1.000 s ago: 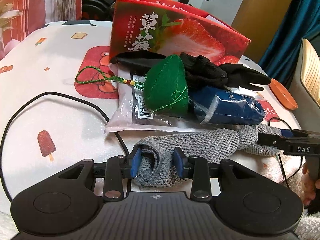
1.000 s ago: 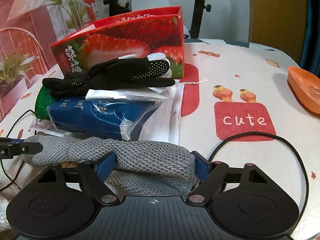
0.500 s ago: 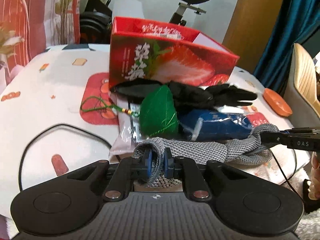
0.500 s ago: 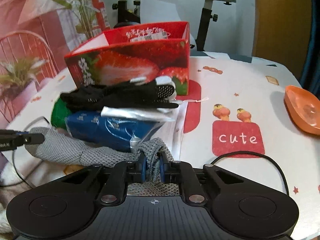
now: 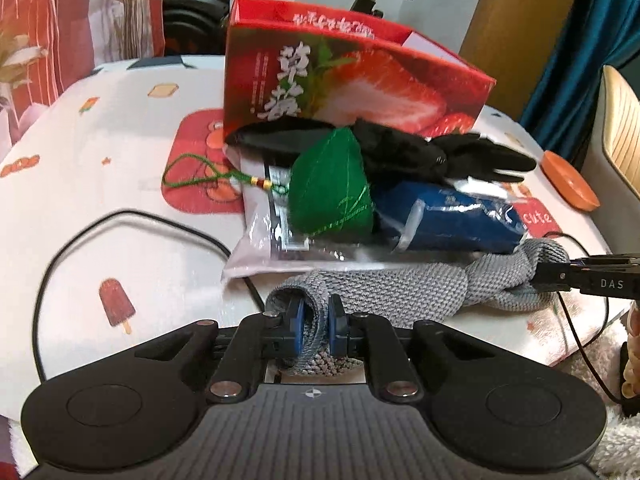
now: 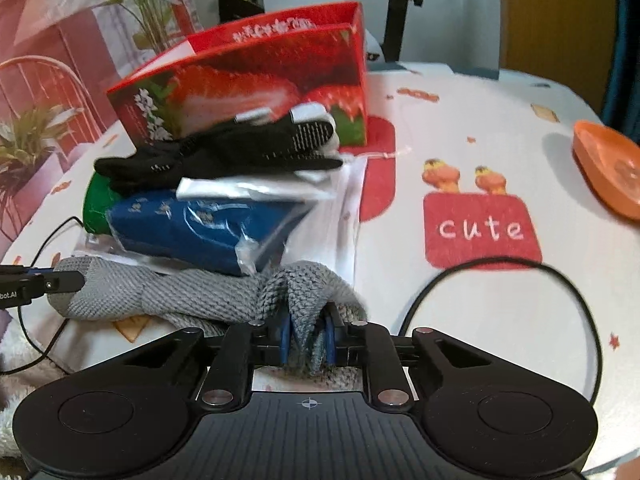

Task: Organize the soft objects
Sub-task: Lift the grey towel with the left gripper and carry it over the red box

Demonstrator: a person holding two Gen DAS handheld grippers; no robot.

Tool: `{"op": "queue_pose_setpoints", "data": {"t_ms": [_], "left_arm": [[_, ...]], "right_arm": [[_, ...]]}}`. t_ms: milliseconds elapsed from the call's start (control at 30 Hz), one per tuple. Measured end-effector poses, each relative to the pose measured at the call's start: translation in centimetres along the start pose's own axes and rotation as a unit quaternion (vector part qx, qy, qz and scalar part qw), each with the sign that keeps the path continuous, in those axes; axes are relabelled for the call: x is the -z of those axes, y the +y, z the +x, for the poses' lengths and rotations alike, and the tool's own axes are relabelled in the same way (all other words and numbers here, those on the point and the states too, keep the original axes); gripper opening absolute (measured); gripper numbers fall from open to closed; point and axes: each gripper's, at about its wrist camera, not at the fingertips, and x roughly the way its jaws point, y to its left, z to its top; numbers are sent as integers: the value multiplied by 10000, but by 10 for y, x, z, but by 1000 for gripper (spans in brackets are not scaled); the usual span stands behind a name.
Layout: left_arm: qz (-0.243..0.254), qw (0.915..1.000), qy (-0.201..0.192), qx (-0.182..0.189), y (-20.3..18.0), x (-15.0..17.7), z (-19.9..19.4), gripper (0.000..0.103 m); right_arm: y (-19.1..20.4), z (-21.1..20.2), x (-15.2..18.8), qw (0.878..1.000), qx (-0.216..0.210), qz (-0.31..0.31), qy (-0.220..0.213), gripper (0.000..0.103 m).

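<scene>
Left wrist view: left gripper [image 5: 316, 317] jaws are clenched on one end of the grey knit cloth [image 5: 384, 288]; right gripper [image 6: 306, 334] jaws are clenched on the other end. Cloth lies at the counter's [image 5: 120, 208] near edge, before the piled soft items and the strawberry box [image 5: 340, 80]. Step in hand appears to be the grasp. Next move likely calls for lifting both ends together, keeping them level.
</scene>
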Motion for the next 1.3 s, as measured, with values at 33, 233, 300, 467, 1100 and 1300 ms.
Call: {"op": "queue_pose_setpoints", "data": {"t_ms": [33, 233, 300, 467, 1100, 1300], "left_arm": [[-16, 10000, 26, 3, 0, 1, 2, 13], [-140, 9998, -103, 135, 5, -2, -4, 13], [-141, 9994, -235, 201, 5, -3, -11, 13], [94, 9978, -645, 149, -3, -11, -36, 13], [-56, 9883, -1521, 68, -7, -50, -78, 13], [-57, 9853, -1703, 96, -4, -78, -70, 13]], "right_arm": [[0, 1, 1, 10000, -9, 11, 10, 15], [7, -13, -4, 9998, -20, -96, -201, 11], [10, -22, -7, 9992, -5, -124, -371, 10], [16, -47, -15, 9968, -132, -201, -764, 10], [36, -95, -74, 9842, -281, -632, -1629, 10], [34, -98, -113, 9782, -333, -884, -1848, 10]]}}
